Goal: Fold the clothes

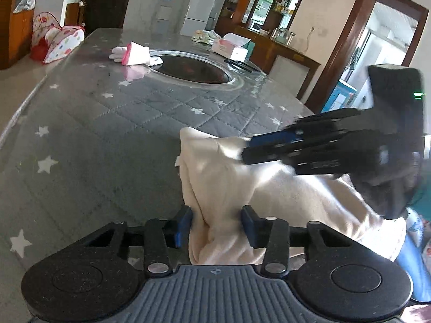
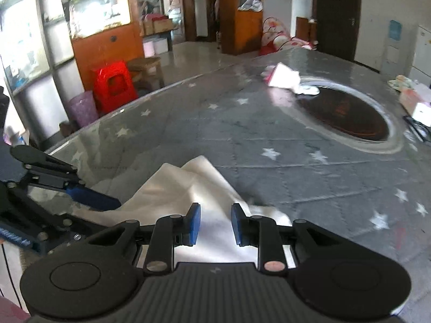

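A lived-in home dining room: white two-door fridge [image 1: 199, 8], dark wooden display shelves [image 1: 272, 2], red plastic stool [image 2: 114, 84], grey star-patterned quilted tablecloth [image 1: 107, 123].

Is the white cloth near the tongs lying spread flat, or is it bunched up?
Bunched up. The white cloth rises in folds off the gray table cover, and the left tongs pinch a thick gathered wad of it.

Soft daylight, glare on the glossy table [image 1: 80, 140], fisheye-bent edges, motion blur on the right tongs [image 1: 243, 150].
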Action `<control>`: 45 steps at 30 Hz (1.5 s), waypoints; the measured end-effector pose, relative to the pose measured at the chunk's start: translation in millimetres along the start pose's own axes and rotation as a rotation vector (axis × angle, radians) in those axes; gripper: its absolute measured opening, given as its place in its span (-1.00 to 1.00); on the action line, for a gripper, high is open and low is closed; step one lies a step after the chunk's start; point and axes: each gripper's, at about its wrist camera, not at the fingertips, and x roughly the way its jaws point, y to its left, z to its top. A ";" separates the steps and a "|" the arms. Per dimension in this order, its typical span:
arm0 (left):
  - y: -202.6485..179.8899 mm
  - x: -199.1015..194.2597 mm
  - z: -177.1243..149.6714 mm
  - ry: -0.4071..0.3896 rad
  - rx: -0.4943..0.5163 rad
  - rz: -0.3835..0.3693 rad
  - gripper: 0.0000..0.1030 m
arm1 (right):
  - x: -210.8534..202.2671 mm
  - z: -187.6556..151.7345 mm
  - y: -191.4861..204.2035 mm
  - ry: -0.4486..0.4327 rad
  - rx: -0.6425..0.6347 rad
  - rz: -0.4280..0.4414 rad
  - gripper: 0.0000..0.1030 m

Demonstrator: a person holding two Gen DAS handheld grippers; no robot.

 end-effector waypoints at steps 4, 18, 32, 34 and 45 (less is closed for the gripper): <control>3.4 -3.1 -2.6 0.004 -0.022 -0.028 -0.38 | 18.4 7.4 10.5 0.006 -0.027 -0.003 -0.55; 0.6 -29.6 18.7 -0.073 0.012 0.033 -0.39 | -21.3 21.9 5.5 -0.052 -0.058 -0.015 -0.55; -3.8 24.5 29.6 -0.030 0.094 0.110 -0.42 | -96.8 -62.3 -85.6 0.032 0.129 -0.269 -0.55; -5.9 22.7 31.6 -0.025 0.089 0.119 -0.42 | -98.6 -70.7 -87.6 0.025 0.149 -0.265 -0.55; -71.7 13.7 28.2 -0.059 0.271 0.046 -0.28 | -99.3 -92.2 -78.1 -0.027 0.223 -0.174 -0.55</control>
